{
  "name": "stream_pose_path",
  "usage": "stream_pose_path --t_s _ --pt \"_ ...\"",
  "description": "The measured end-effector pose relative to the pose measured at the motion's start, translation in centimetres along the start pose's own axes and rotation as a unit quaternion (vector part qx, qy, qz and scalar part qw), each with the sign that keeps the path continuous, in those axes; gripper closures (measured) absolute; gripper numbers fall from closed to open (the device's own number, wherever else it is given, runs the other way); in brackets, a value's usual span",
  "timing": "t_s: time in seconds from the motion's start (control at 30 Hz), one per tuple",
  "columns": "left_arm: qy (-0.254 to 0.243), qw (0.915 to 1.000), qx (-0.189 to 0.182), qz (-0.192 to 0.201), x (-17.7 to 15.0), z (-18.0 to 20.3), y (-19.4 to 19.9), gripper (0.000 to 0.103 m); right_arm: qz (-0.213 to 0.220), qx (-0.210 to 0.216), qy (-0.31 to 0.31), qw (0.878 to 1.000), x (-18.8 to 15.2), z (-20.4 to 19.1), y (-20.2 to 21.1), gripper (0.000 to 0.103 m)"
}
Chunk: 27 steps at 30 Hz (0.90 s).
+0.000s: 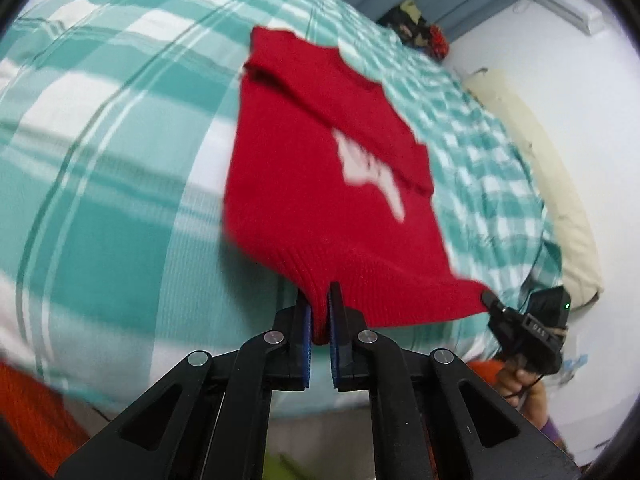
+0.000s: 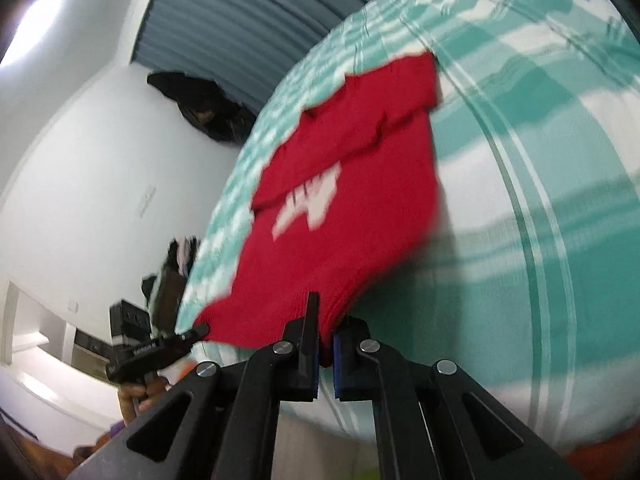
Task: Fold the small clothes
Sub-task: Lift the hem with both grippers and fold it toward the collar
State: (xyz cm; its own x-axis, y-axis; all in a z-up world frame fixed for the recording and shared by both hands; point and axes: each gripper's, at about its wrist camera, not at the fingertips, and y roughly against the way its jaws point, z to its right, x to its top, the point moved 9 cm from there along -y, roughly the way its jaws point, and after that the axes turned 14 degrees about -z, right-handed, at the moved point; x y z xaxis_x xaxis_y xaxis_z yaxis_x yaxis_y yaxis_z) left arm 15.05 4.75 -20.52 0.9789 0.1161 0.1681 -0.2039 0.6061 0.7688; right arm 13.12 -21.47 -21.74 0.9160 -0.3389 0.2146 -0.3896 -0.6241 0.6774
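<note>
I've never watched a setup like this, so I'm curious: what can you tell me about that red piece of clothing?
The red garment looks like a small knitted sweater with a ribbed hem and a blurred white motif on its front. Both sleeves appear folded in across the body. It stretches out over the teal-and-white checked bedspread, its hem lifted: the left gripper pinches one part of the hem, the right gripper another, jaws shut on the fabric. The far end seems to rest on the bed.

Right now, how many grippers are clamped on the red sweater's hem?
2. The left gripper pinches one corner of the red sweater; the right gripper pinches the opposite corner.
</note>
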Motion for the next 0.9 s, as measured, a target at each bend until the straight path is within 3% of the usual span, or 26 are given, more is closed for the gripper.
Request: stream_pose_path --t_s 0.23,0.47,0.6,0.8,0.9 --pt "0.006 0.9996 0.02 0.019 11.8 1.9 -1.1 0.098 0.041 -0.025 -0.004 0.999 12.0 -0.6 -0.8 0.098" --pt "0.005 0.9974 0.071 0.003 24.0 2.4 -5.9 0.098 0.046 -0.054 -0.019 0.997 23.2 1.5 -3.9 0.098" --pt "0.004 0.9957 0.092 -0.013 28.5 1.9 -8.8 0.098 0.034 -0.076 -0.026 0.996 28.8 4.4 -6.9 0.098" --pt "0.009 0.9944 0.104 -0.017 33.3 0.9 -11.6 0.096 0.02 -0.091 -0.04 0.995 33.5 8.3 -11.1 0.098" --pt "0.034 0.9941 0.102 -0.014 35.2 0.0 -11.8 0.081 0.014 -0.084 -0.046 0.995 35.3 9.2 -12.8 0.096"
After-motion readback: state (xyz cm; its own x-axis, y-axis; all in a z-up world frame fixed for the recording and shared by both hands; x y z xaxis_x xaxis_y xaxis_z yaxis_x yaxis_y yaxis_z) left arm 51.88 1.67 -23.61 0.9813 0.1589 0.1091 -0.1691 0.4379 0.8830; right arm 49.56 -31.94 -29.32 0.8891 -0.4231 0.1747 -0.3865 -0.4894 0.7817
